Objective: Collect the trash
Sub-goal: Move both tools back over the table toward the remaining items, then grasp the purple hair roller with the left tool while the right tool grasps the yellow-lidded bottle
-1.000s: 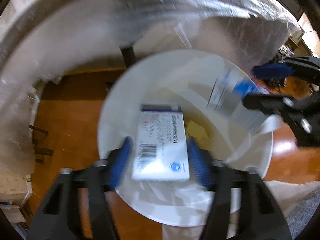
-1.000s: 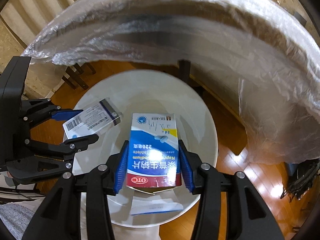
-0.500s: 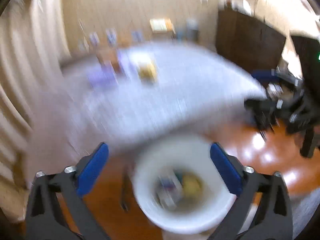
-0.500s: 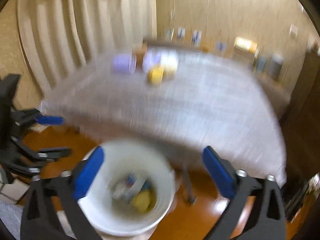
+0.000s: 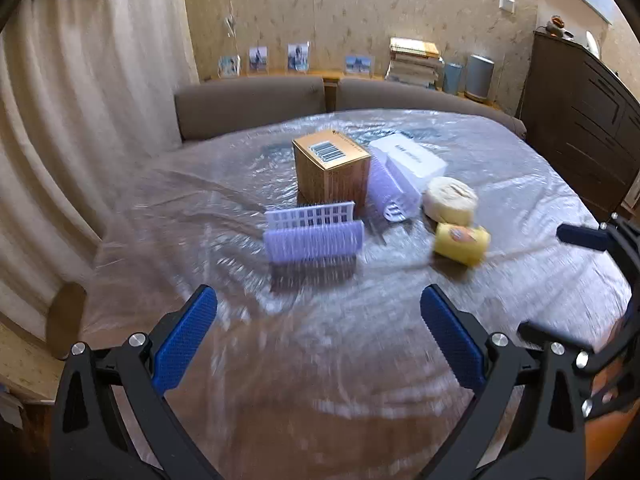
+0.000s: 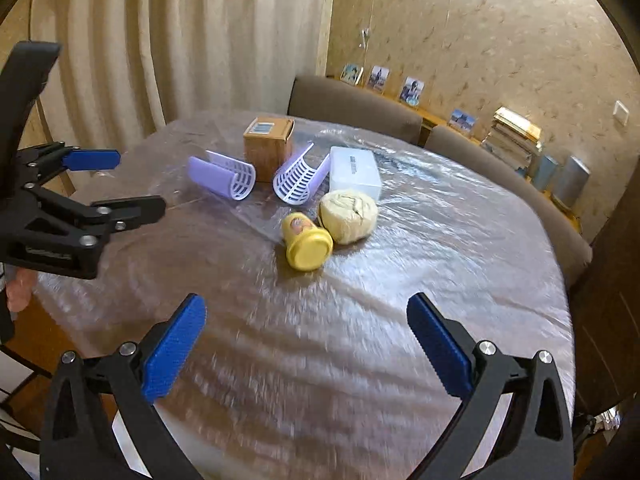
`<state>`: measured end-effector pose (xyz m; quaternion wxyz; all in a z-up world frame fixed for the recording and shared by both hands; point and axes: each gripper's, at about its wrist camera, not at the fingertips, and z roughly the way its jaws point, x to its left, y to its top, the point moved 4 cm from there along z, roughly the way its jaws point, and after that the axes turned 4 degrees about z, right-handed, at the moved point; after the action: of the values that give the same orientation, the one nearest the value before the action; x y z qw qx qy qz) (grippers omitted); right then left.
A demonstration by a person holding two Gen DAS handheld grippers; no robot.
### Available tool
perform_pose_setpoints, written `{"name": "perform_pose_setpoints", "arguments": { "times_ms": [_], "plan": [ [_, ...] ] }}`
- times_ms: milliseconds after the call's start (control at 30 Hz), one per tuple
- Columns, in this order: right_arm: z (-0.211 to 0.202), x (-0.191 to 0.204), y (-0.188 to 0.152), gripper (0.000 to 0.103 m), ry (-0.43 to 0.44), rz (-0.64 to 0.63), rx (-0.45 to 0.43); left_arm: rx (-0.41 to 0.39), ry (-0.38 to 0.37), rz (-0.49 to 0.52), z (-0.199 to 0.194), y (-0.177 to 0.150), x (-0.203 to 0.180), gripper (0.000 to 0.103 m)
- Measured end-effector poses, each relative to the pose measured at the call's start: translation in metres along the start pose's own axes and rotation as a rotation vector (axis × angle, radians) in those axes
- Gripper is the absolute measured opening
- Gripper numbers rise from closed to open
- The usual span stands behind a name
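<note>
Dark cabinet (image 5: 580,120) appears only beside left tool (image 5: 316,336).

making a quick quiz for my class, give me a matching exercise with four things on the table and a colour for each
Things:
1. cardboard box
2. lidded tub
3. curved plastic grid
4. flat box

Colours:
a. white
b. yellow
c. brown
d. lilac

Pairs: 1-c, 2-b, 3-d, 4-a
</note>
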<state>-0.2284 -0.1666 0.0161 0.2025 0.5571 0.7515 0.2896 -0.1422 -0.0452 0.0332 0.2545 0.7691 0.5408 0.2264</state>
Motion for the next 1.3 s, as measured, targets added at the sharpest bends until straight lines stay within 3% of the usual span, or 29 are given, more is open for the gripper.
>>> {"name": "perform_pose_setpoints", "arguments": {
  "times_ms": [233,433,467,567,600,667,800,1300],
  "plan": [
    [0.045,0.001,0.017,0.09,0.031,-0.005,0.066,0.061,0.011,0.029,0.05,0.02,0.003,0.102],
    [0.064,-0.001,0.024,0.082,0.064,0.018,0.091,0.068,-0.01,0.027,0.066,0.028,0.005,0.101],
    [0.066,-0.001,0.025,0.081,0.069,0.021,0.093,0.063,-0.012,0.026,0.068,0.029,0.004,0.096],
    [0.072,-0.004,0.025,0.072,0.088,0.038,0.104,0.076,-0.039,0.018,0.076,0.031,0.005,0.074],
    [0.074,-0.005,0.025,0.069,0.1,0.047,0.109,0.081,-0.055,0.01,0.078,0.03,0.006,0.072],
    [0.075,-0.006,0.028,0.065,0.108,0.054,0.104,0.073,-0.065,0.002,0.078,0.031,0.007,0.072],
    [0.075,-0.01,0.032,0.037,0.142,0.072,0.106,0.062,-0.07,-0.017,0.074,0.027,0.008,0.072],
    [0.031,-0.02,0.009,0.036,0.188,0.143,0.045,0.005,-0.089,-0.036,0.023,0.004,-0.004,0.072]
  ]
}}
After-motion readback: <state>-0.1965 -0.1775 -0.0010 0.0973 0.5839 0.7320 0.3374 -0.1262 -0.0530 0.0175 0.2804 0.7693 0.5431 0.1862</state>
